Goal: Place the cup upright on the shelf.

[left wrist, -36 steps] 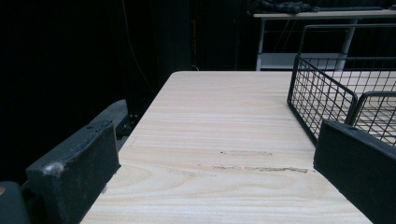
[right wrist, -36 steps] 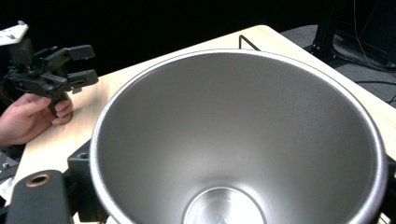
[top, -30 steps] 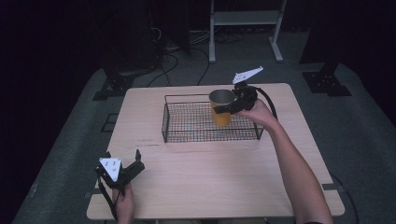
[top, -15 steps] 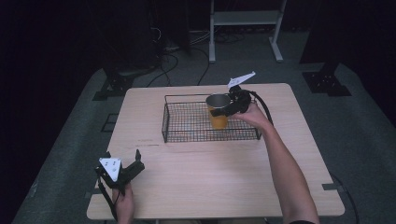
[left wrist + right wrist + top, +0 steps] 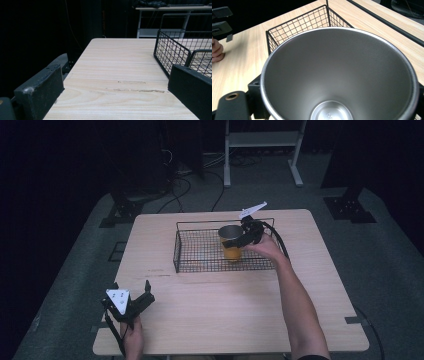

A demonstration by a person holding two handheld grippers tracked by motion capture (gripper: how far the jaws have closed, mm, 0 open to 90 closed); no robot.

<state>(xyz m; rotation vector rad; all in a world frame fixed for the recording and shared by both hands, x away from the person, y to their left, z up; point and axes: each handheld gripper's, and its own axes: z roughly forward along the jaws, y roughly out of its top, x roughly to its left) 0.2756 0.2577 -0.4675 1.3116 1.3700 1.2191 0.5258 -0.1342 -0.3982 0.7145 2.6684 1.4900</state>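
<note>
Cup held over the wire basket

In the high view, just right of centre, the right gripper (image 5: 239, 239) clamped its jaws on the steel-lined orange cup (image 5: 231, 241), upright inside the black wire basket (image 5: 200, 251) toward its right end. At lower left, the left gripper (image 5: 131, 303) rested on the table (image 5: 225, 305), jaws spread wide on nothing.

High cam overhead; gripper cams close.

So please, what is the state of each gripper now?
Left gripper: open, holding nothing, near the table's front left corner.
Right gripper: closed on the metal cup, over the wire basket.
</note>
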